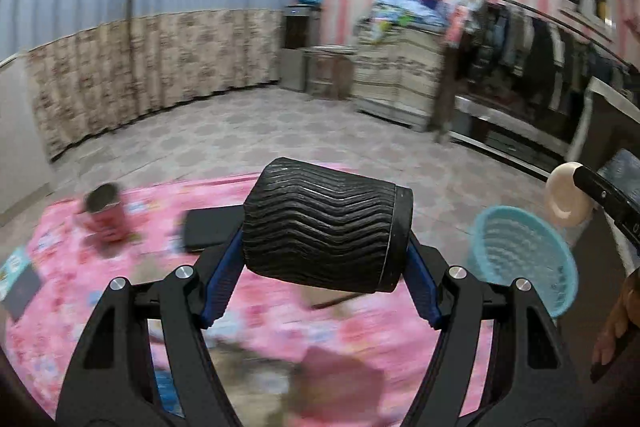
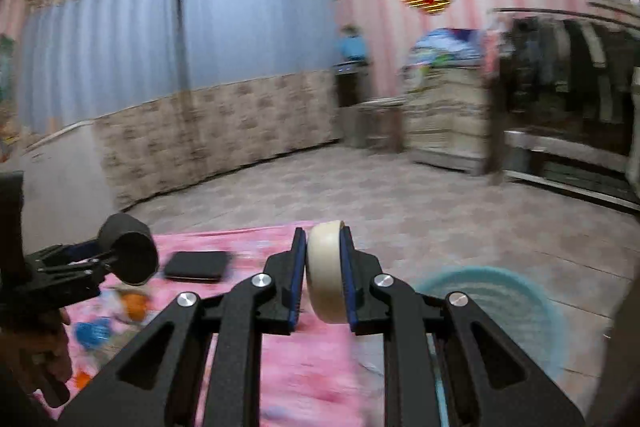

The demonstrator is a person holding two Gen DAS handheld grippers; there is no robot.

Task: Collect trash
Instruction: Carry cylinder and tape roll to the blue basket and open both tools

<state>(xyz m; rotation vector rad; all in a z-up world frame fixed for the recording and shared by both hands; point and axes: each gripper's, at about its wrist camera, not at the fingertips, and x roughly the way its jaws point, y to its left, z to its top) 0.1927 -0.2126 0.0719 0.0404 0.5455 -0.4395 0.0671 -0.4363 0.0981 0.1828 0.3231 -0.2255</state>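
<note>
Left wrist view. The left gripper (image 1: 326, 227) held a black ribbed cup (image 1: 328, 223) crosswise at centre frame, jaws set wide with the blue pads pressed against its two ends. Below it lay the pink patterned cloth (image 1: 100, 267). On the cloth at centre left stood a red cup (image 1: 105, 215), blurred, and just right of it a flat black case (image 1: 208, 227). A light-blue basket (image 1: 524, 259) sat at lower right, off the cloth's edge on the floor; as far as could be seen it was empty. At the right edge the other claw's finger showed with a cream disc (image 1: 566, 193) above the basket.

Right wrist view. The right gripper (image 2: 325, 283) was closed narrow on that same cream disc, edge-on between the pads, at centre frame. The basket appeared at lower right, blurred, below and to the right of the disc. At lower left, the left claw carried the black cup; orange and blue scraps (image 2: 116, 311) lay on the cloth beneath it.

Judgement: two items picked, neither yet dropped. Nothing appeared binned. The red cup and the scraps were still to collect; whether the case counts as trash could not be told.
</note>
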